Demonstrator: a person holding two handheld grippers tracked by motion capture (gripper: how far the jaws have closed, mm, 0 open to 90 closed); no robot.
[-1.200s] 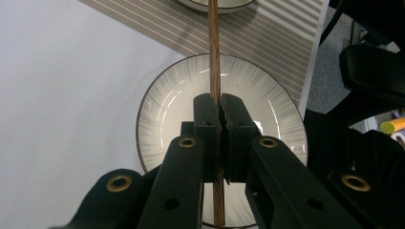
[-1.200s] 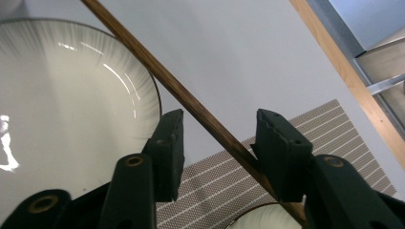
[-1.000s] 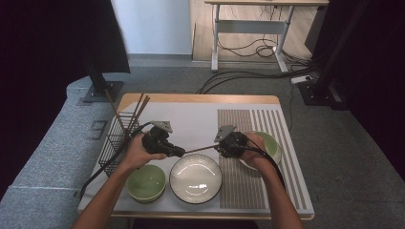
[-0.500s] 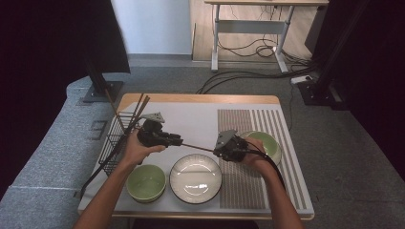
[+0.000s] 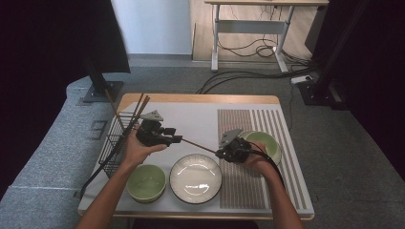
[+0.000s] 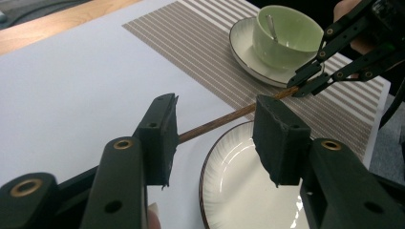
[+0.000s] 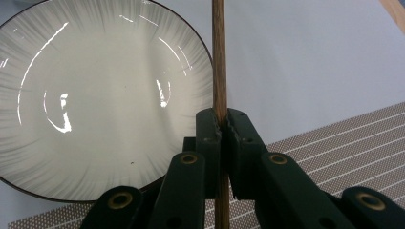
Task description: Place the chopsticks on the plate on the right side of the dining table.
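Note:
A brown chopstick (image 5: 198,145) hangs level over the white mat, between my two grippers. My right gripper (image 7: 223,119) is shut on its near end, its jaws having just been closing onto the chopstick (image 7: 218,57). My left gripper (image 6: 216,107) is open. Its jaws have just been opening, and the chopstick (image 6: 215,125) runs between them with neither pad on it. In the high view the left gripper (image 5: 176,139) sits left of centre and the right gripper (image 5: 220,153) is by the striped placemat. The right gripper (image 6: 305,83) pinches the far tip.
A white ribbed plate (image 5: 196,179) lies under the chopstick at the front, with a green bowl (image 5: 146,181) to its left. A green cup on a saucer (image 5: 262,143) stands on the striped placemat (image 5: 248,191). A wire basket (image 5: 114,140) holding more chopsticks is at the left edge.
The left jaws have opened off the chopstick, which they gripped before. The right jaws have closed on its other end. Both hands stay about where they were.

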